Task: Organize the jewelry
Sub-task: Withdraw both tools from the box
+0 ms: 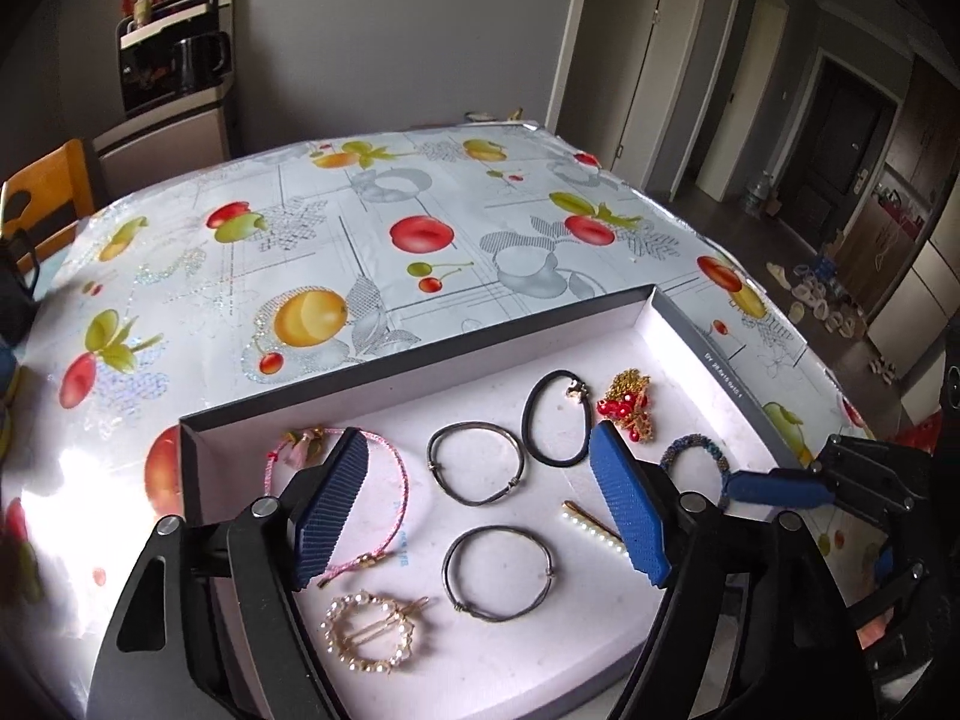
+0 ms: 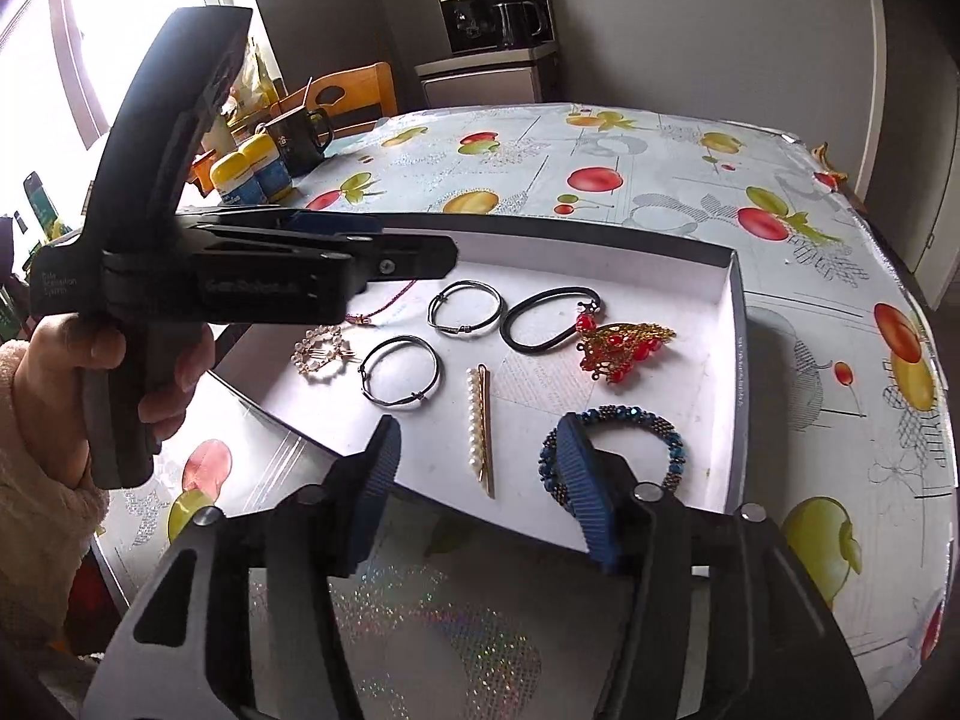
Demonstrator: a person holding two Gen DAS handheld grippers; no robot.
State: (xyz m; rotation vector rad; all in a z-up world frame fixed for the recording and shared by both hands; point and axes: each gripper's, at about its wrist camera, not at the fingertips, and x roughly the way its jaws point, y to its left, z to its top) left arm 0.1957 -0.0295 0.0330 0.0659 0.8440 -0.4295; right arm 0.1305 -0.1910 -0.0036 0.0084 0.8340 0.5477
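Only the right view shows the black mug (image 2: pixel 302 138) behind the jewelry box (image 2: pixel 737 324).

A pink cord bracelet (image 1: pixel 393 483) lies partly hidden behind a left gripper (image 1: pixel 480 516) pad; in the right wrist view that gripper's body covers most of it. The blue beaded bracelet (image 2: pixel 648 429) is half masked by a right gripper (image 2: pixel 489 483) pad. Lettering on the box wall (image 1: pixel 723 381) is too small to read.
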